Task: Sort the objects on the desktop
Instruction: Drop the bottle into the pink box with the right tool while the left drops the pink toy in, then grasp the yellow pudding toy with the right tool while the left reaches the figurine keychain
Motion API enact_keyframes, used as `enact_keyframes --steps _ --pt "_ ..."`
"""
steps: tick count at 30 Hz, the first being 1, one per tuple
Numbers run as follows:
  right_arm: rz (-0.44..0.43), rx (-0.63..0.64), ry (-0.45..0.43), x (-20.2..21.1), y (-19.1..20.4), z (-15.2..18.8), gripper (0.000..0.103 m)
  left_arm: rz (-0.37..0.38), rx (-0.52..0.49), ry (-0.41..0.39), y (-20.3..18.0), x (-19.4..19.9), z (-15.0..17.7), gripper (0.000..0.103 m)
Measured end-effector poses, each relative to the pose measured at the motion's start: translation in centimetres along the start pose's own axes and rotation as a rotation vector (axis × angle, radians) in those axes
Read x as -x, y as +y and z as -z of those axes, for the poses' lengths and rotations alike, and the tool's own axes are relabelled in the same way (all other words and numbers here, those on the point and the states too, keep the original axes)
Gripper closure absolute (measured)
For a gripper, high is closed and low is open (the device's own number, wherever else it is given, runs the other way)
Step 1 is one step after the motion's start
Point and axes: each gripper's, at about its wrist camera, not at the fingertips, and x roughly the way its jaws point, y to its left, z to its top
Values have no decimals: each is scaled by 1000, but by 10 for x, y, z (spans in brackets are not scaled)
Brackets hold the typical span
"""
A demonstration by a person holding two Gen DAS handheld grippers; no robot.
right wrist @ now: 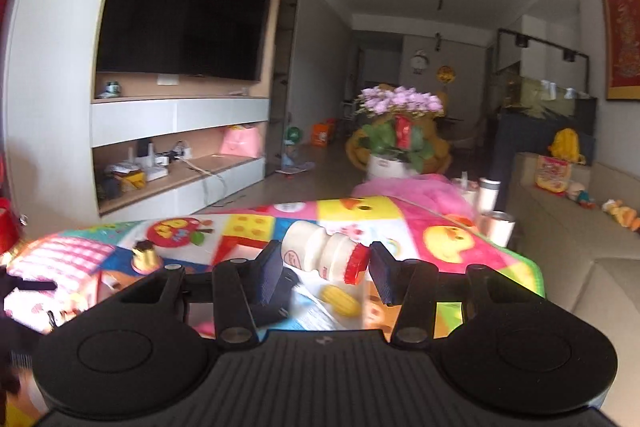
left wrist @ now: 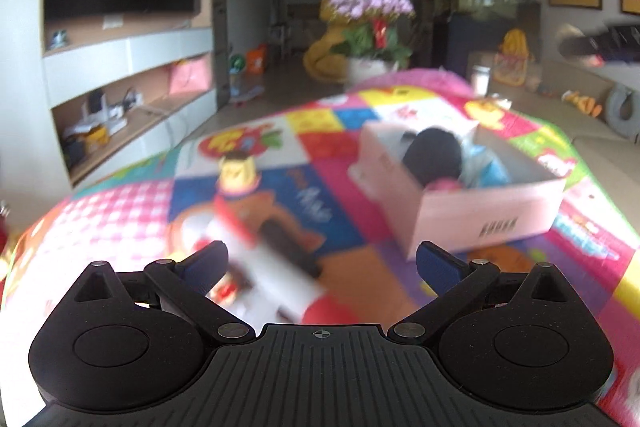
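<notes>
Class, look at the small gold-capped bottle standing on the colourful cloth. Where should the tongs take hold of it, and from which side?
Grip the small bottle around its body just under the gold cap, coming in level from the near side. It seems to stand upright with open cloth around it, though blur hides its exact shape. The open left tongs look the closer pair.

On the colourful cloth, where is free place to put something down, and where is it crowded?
Free: the checked pink patch left of the small gold-topped bottle, and the squares behind the pink box. Crowded: inside that box, and the blurred white pack near the left gripper.
</notes>
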Motion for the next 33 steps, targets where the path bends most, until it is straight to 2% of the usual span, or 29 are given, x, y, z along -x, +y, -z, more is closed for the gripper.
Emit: enact_keyframes --steps 3,5,11,15,17,20,23,26,29,33 --pt "-58 6 39 -38 14 -12 52 -37 21 39 20 5 18 0" --pt "-32 3 60 -58 21 -17 50 -60 20 52 30 9 29 0" --pt "-85 3 118 -76 44 -17 50 -65 51 90 43 3 44 0" --pt "-203 -30 227 -95 69 -18 46 -53 75 77 45 4 43 0" --pt "-271 -56 301 -115 87 -22 38 -50 99 62 48 5 44 0" --pt "-332 -71 419 -163 128 -25 33 -25 215 36 66 8 46 0" --pt "-324 -12 478 -212 175 -19 32 -12 344 45 86 6 50 0" --pt "-314 44 522 -257 218 -7 32 -6 384 38 91 7 52 0" --pt "-310 61 514 -285 250 4 26 -17 392 26 92 9 52 0" --pt "-193 130 470 -313 275 12 27 -13 427 29 97 9 53 0"
